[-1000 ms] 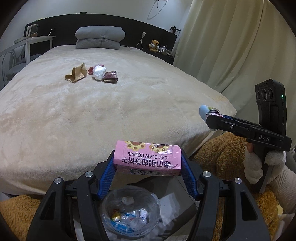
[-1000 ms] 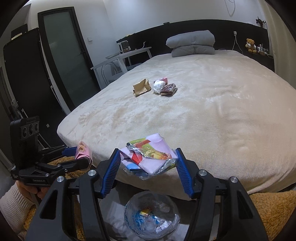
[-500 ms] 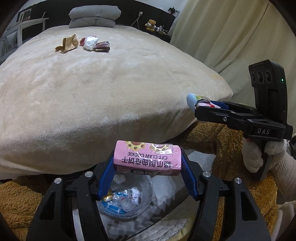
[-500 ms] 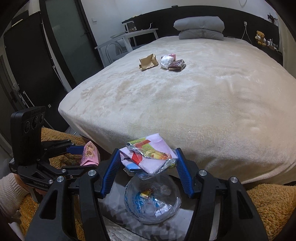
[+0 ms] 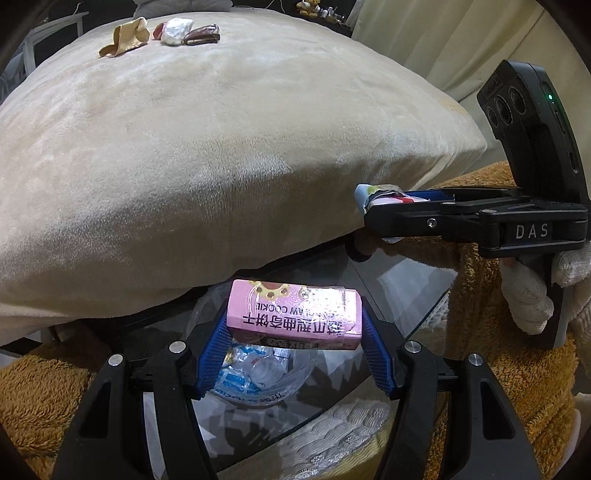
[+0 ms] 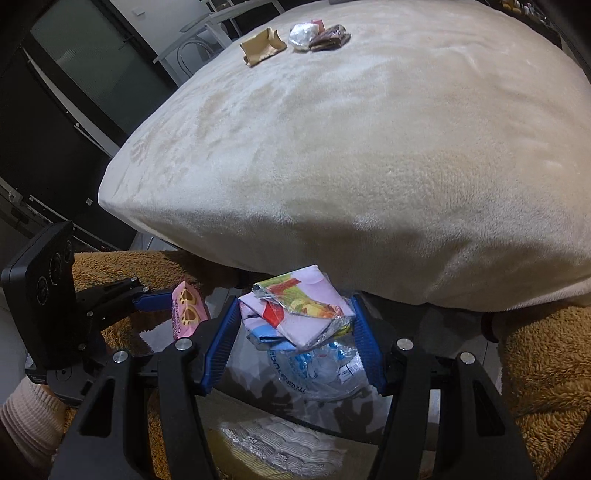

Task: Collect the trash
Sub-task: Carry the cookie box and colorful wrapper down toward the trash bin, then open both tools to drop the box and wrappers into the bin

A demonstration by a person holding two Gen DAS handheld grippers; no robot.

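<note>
A pink cookie box [image 5: 293, 315] and a crumpled wrapper [image 6: 295, 312] are kept clamped between the jaws of the left gripper [image 5: 293, 332] and the right gripper [image 6: 293, 332], directly above the clear bin [image 5: 258, 373], apparently for dropping.

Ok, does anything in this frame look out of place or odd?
Only leftover litter: a crumpled tan paper wrapper, a white crinkled wrapper and a dark brown wrapper lie on the beige bed cover. Nothing spilled or damaged.
</note>
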